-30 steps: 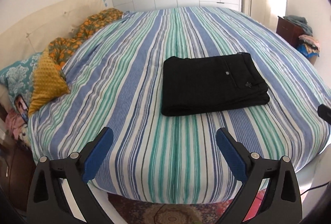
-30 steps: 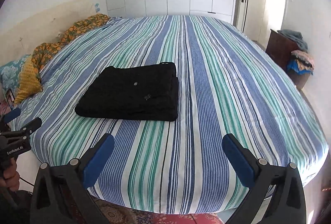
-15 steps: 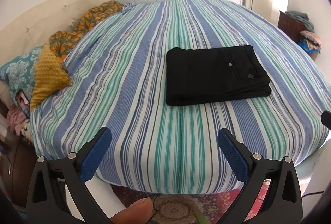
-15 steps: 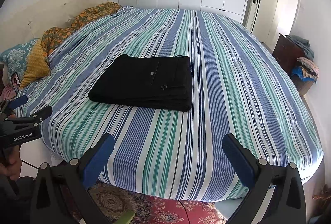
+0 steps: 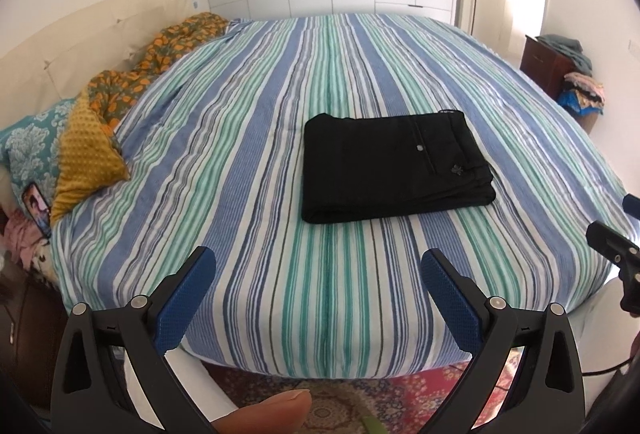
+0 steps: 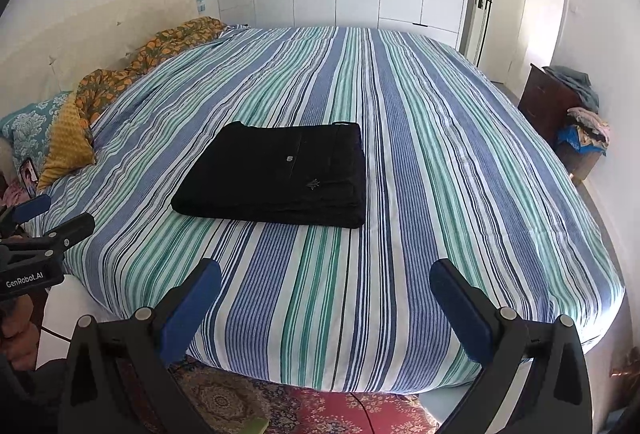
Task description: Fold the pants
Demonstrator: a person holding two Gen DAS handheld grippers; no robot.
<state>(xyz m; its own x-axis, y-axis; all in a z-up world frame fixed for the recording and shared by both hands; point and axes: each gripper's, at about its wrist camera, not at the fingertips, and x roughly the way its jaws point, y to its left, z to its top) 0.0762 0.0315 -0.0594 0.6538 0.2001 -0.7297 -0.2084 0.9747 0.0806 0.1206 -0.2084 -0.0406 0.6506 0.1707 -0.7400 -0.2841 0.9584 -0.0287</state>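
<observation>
Both my grippers are spread wide, holding nothing, out past the near edge of the bed (image 5: 256, 274). Left gripper (image 5: 318, 284): blue textured pads (image 5: 186, 300) apart, striped cover showing between them. Right gripper (image 6: 325, 294): same, pads (image 6: 460, 304) well apart.

Pants (image 5: 394, 165) lie on the bed ahead of both sets of jaws, well clear of any contact. From my left jaws they sit ahead and to the right; from my right jaws, ahead and to the left (image 6: 276, 173). So they're roughly between the two, neither obviously nearer. I can't call it from these views.

Shape: a flat black rectangle, stacked layers visible along the near edge and at the right end. Long axis runs left-right across my view, crossing the stripes. Button and small emblem face up on the top panel.

Materials: matte black woven cloth, soft, would slump if lifted by one corner. Cover is thin cotton in blue, green and white stripes, fairly smooth, a few shallow wrinkles.

Judgement: fold looks complete and square. If anything's left it's a tidy-up, and that would mean reaching forward over the bed edge, each gripper inward toward its own end of the bundle.
</observation>
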